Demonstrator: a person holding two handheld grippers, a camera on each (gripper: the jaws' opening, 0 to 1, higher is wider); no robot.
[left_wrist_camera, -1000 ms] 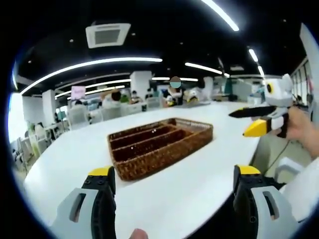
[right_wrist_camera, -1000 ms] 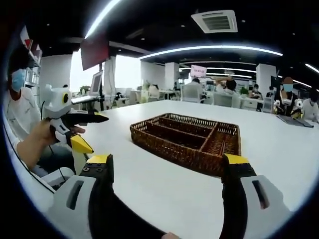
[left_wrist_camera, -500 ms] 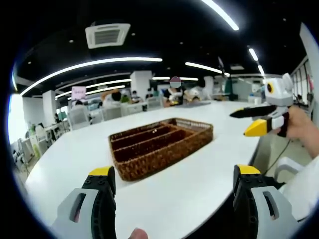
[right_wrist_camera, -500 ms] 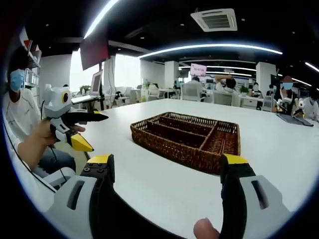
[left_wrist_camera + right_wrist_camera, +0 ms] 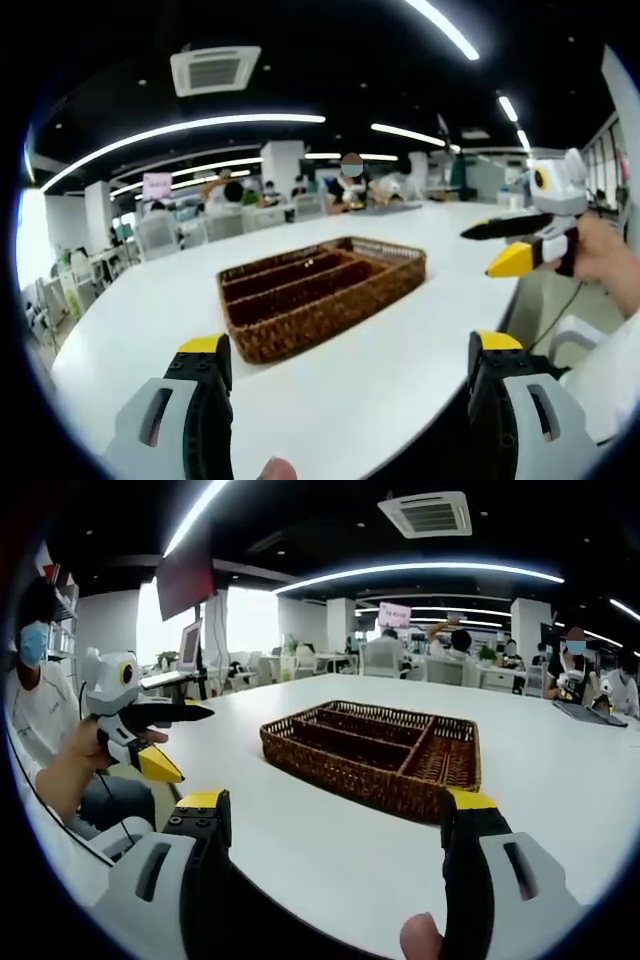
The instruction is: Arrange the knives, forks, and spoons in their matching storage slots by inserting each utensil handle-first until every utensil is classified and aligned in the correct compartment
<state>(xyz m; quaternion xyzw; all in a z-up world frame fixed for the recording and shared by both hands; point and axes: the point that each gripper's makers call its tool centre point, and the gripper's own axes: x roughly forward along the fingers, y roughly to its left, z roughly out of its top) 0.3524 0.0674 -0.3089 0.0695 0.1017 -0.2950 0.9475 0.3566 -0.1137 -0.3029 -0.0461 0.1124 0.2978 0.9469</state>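
Observation:
A brown woven tray (image 5: 320, 290) with several long slots and one short cross slot lies on the white table (image 5: 400, 350). My left gripper (image 5: 350, 345) is held open before it, short of the tray, with nothing between its yellow-tipped jaws. In the right gripper view the same tray (image 5: 375, 755) lies ahead, and my right gripper (image 5: 335, 800) is open and holds nothing. The right gripper (image 5: 478, 250) also hangs in a hand over the table's right edge. The left gripper (image 5: 197, 745) hangs in a hand at the left, its jaws apart.
The table (image 5: 300, 820) stretches far behind the tray. A masked person (image 5: 40, 710) sits at the left edge of the right gripper view. Desks, chairs and several people fill the office at the back. A thumb tip (image 5: 420, 940) pokes up at the bottom.
The right gripper view has drifted slightly and a thumb tip has risen at its bottom edge. The tray and both grippers' open jaws stay as they were.

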